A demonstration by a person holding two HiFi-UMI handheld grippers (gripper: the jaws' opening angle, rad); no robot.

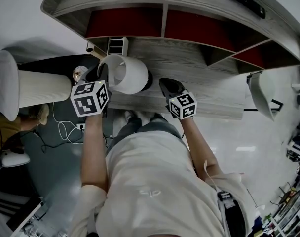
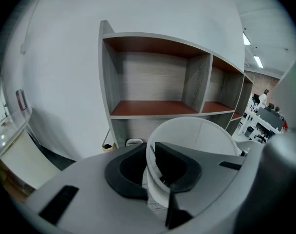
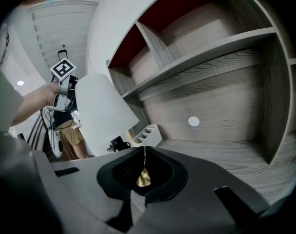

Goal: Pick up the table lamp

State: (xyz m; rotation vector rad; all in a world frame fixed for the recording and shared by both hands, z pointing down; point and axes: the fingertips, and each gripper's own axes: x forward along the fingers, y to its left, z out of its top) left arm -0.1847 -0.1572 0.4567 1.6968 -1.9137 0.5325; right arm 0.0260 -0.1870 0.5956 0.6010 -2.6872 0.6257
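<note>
Your left gripper (image 2: 152, 165) pinches the thin shade rim of the table lamp (image 1: 130, 74) at the desk's (image 1: 209, 98) left edge, with your right gripper (image 3: 140, 172) closed; the shade is likely light and crushable, so squeeze gently.

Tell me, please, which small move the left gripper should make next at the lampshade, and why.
Probably a slow, short lift of the left gripper: its jaws seem to pinch the wall of the lampshade, one inside and one outside, while the right gripper is shut and empty.

Left claw (image 2: 151, 168) tight on lampshade (image 2: 201, 135) rim
</note>
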